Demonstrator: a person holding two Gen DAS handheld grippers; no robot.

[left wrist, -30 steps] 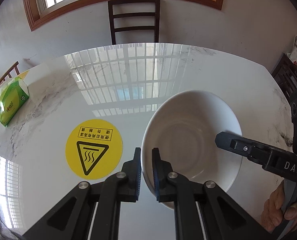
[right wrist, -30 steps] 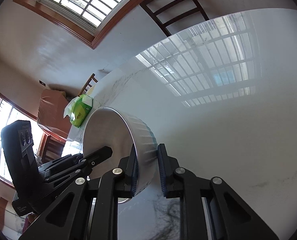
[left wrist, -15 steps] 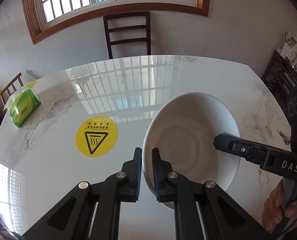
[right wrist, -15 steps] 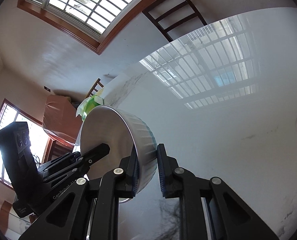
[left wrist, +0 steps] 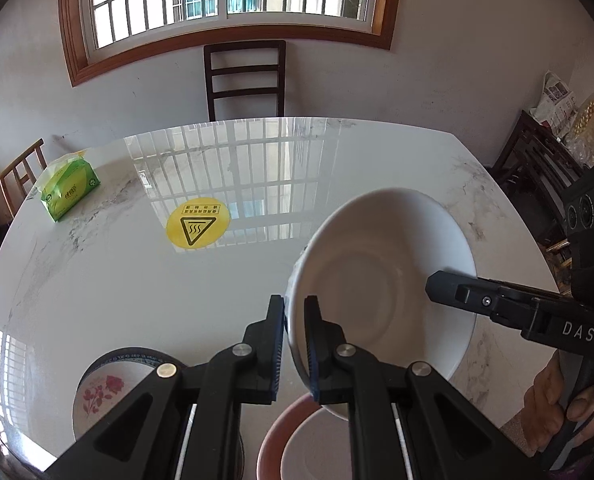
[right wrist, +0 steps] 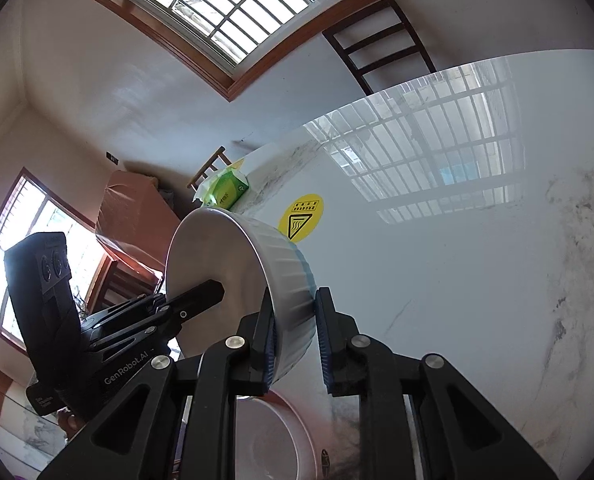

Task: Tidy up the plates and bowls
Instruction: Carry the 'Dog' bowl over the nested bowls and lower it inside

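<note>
Both grippers clamp one white bowl [left wrist: 381, 280] by opposite rims: left gripper [left wrist: 295, 344] and right gripper [right wrist: 295, 344] with jaws closed on it, above the bench [left wrist: 137, 280] near edge. Glazed, stiff, breakable, probably slippery; rim grips suit.

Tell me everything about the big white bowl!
The white bowl looks like glossy ceramic, plain inside, ribbed outside with a blue edge band. It hangs tilted above the marble table. The left gripper and right gripper each pinch its rim between black fingers. Nothing else touches it.
</note>
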